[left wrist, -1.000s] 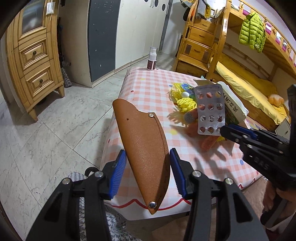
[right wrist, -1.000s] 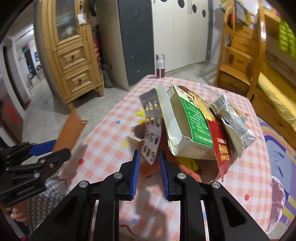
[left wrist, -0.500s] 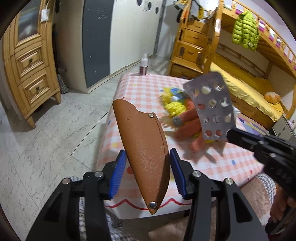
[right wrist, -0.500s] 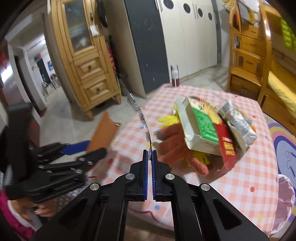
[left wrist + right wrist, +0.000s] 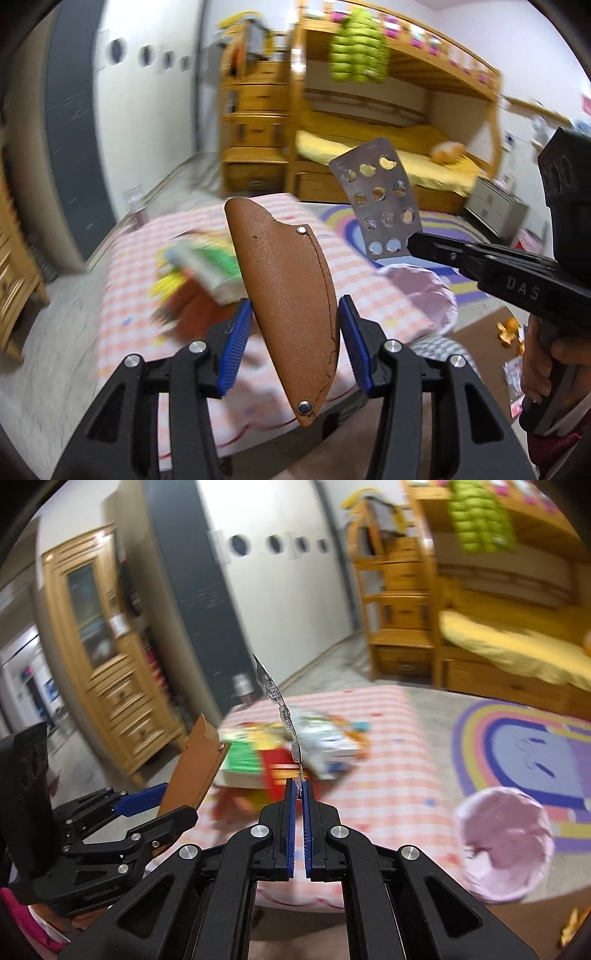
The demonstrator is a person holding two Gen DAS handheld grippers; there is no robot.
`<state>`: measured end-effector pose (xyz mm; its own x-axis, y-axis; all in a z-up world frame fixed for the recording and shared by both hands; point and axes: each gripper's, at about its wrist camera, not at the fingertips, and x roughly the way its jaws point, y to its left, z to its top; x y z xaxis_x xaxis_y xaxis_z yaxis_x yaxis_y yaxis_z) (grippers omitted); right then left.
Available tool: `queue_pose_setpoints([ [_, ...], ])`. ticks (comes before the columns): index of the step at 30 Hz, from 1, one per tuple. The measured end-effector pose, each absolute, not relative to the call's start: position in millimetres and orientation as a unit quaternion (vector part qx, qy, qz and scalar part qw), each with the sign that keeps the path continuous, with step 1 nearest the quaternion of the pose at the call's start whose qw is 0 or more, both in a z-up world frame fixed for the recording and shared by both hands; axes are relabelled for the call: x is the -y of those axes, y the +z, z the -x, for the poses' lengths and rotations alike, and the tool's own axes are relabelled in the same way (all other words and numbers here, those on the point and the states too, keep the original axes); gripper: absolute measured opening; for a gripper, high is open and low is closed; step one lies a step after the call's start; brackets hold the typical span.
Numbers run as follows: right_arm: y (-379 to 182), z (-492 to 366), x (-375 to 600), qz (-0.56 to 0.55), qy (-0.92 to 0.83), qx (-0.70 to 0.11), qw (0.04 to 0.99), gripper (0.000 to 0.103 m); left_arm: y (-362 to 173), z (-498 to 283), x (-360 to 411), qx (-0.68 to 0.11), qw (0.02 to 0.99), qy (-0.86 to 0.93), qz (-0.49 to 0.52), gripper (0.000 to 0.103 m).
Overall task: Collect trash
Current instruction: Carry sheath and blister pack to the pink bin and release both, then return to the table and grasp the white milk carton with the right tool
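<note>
Empty silver blister pack (image 5: 380,199) held up in the air, pinched at its bottom edge – brown leather sheath (image 5: 286,295) (two rivets) up too, tip raised.

Light: even, indoor, fairly bright; source not visible.
Blur: strong motion smear over room and table (image 5: 122,258); left gripper (image 5: 295,325) stays sharp.
Edges: fisheye curvature, dark corner vignette.

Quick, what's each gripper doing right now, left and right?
Left gripper: closed on the brown leather sheath, holding it upright.
Right gripper: closed on the blister pack, pinching its lower edge.
</note>
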<state>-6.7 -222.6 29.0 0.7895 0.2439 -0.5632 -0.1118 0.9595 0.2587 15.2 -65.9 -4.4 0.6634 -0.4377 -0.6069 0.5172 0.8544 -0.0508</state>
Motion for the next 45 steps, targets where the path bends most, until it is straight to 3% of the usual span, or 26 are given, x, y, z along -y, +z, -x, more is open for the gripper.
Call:
queue_pose_setpoints([
  [13, -27.3, 43.7, 359.4, -0.180, -0.085, -0.340, 0.919, 0.003, -47.9, -46.1, 238.5, -0.360, 0.836, -0.395, -0.124, 0.047],
  [27, -97.2, 36.0, 452.6, -0.224, -0.198, -0.381, 0.875, 0.004, -84.9, -93.8, 355.5, -0.391, 0.786, -0.458, -0.136, 0.048],
  [29, -102.1, 30.3, 460.4, -0.228, -0.201, -0.377, 0.875, 0.007, -84.9, -97.3, 361.6, -0.385, 0.791, -0.456, -0.138, 0.051],
  [31, -106.9, 24.5, 464.1, -0.225, -0.199, -0.378, 0.875, 0.008, -83.0, -100.7, 360.9, -0.380, 0.797, -0.450, -0.132, 0.071],
  [35, -113.9, 21.4, 468.2, -0.236, -0.204, -0.387, 0.868, 0.022, -75.4, -106.5, 348.2, -0.381, 0.807, -0.435, -0.120, 0.072],
  [42, -85.5, 45.2, 452.3, -0.235, -0.196, -0.364, 0.880, 0.035, -58.2, -95.6, 298.4, -0.364, 0.840, -0.388, -0.110, 0.072],
  [45, -67.5, 51.9, 438.4, -0.226, -0.184, -0.353, 0.889, 0.035, -50.9, -86.4, 277.2, -0.355, 0.848, -0.378, -0.108, 0.072],
])
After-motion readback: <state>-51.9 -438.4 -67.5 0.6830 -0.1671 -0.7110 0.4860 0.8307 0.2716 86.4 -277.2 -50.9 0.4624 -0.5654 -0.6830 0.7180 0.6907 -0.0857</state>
